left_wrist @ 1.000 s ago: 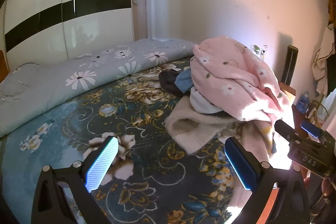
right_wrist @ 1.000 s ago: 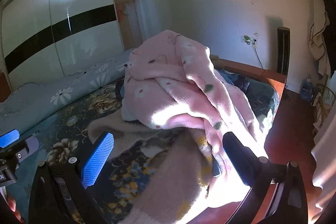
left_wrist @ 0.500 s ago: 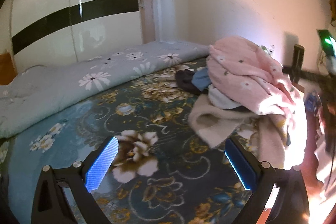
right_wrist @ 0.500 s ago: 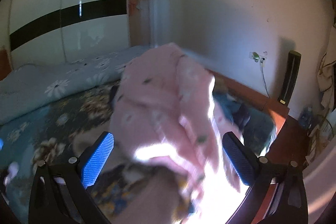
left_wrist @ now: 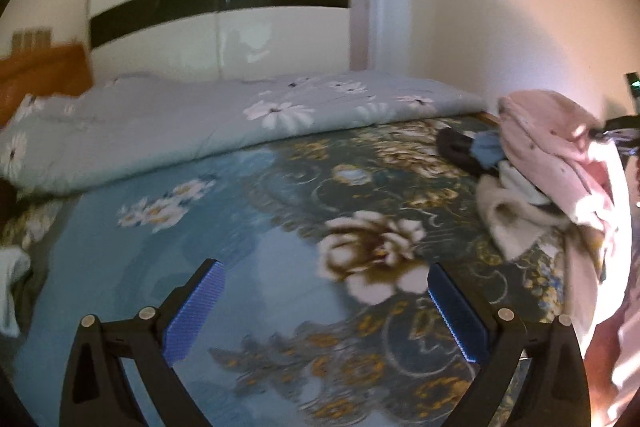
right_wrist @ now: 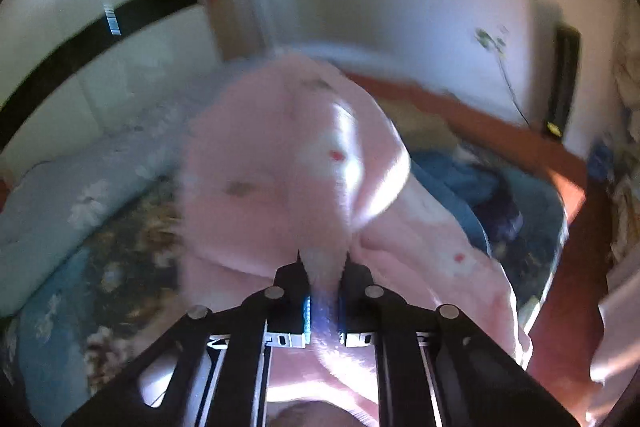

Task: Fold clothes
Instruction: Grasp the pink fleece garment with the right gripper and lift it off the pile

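My right gripper (right_wrist: 323,267) is closing its jaws, and a fold of the pink fleece garment (right_wrist: 280,147) with small flowers is pinched between the pads. The garment drapes away from the grip over the bed, blurred. In the left wrist view the same pink garment (left_wrist: 552,147) tops a pile at the far right, over a beige sweater (left_wrist: 504,223), a blue piece (left_wrist: 486,149) and a dark piece (left_wrist: 456,151). My left gripper (left_wrist: 324,269) is open above the floral bedspread (left_wrist: 280,207), well left of the pile, with nothing between its fingers.
A rolled grey-blue quilt (left_wrist: 200,131) with daisies lies along the far side of the bed. Behind it stand a white wardrobe (left_wrist: 220,27) and an orange headboard (left_wrist: 40,71). A pale cloth (left_wrist: 12,287) lies at the left edge. The wooden footboard (right_wrist: 480,119) borders the bed.
My right gripper went from wide open to pinched on the pink garment and rose. My left gripper swung left across the bed, so the pile now sits at the right edge.
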Motion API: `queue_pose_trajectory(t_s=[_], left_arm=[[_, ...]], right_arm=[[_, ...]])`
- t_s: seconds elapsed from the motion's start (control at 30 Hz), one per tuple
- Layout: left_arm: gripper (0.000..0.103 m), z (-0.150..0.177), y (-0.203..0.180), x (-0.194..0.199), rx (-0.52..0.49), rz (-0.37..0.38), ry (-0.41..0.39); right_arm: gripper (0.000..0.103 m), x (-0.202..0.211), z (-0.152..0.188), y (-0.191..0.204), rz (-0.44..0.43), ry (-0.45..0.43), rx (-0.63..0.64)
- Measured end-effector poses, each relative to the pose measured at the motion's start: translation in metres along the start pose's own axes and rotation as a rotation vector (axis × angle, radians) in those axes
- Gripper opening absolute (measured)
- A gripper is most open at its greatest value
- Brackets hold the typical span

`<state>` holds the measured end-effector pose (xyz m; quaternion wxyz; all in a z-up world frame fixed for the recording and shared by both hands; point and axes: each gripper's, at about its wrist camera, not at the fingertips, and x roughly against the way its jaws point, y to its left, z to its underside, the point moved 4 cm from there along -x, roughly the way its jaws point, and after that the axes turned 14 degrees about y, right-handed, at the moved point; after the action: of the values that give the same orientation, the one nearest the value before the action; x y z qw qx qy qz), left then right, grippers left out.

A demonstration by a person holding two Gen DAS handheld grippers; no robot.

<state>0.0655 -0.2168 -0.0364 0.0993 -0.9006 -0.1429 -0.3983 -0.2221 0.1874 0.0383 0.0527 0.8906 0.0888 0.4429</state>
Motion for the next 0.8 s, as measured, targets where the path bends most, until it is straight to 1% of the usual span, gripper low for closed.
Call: queue_pose_trajectory(t_s=[0.1,0.17,0.27,0.37,0.4,0.47,0.5,0.57,0.63,0.73,0.8], left_arm=[[0.103,0.003,0.033,0.007,0.087,0.01,-0.006],[0.103,0.006,0.059,0.017,0.15,-0.002,-0.024],[0.103,0.015,0.105,0.039,0.238,-0.033,-0.055],[0.103,0.03,0.157,0.065,0.332,-0.076,-0.091],[0.103,0.037,0.173,0.074,0.36,-0.091,-0.105],[0.103,0.053,0.205,0.093,0.415,-0.139,-0.13],[0.103,0.061,0.219,0.102,0.44,-0.166,-0.137],[0.103,0.077,0.246,0.118,0.486,-0.223,-0.137],[0.103,0.092,0.262,0.126,0.518,-0.257,-0.123],[0.103,0.111,0.277,0.128,0.544,-0.299,-0.087],[0.103,0.12,0.279,0.123,0.545,-0.322,-0.055]], right_arm=[[0.009,0.045,-0.01,0.07,-0.103,-0.059,0.157],[0.009,0.072,-0.014,0.119,-0.177,-0.092,0.259],[0.009,0.096,-0.01,0.216,-0.303,-0.108,0.404],[0.009,0.097,0.006,0.316,-0.417,-0.071,0.499],[0.009,0.094,0.017,0.35,-0.455,-0.052,0.533],[0.009,0.086,0.042,0.418,-0.531,-0.013,0.605],[0.009,0.08,0.061,0.452,-0.585,0.018,0.635],[0.009,0.069,0.104,0.514,-0.7,0.094,0.685],[0.009,0.052,0.155,0.569,-0.8,0.198,0.723],[0.009,0.01,0.236,0.632,-0.798,0.345,0.811],[0.009,-0.015,0.28,0.648,-0.784,0.429,0.859]])
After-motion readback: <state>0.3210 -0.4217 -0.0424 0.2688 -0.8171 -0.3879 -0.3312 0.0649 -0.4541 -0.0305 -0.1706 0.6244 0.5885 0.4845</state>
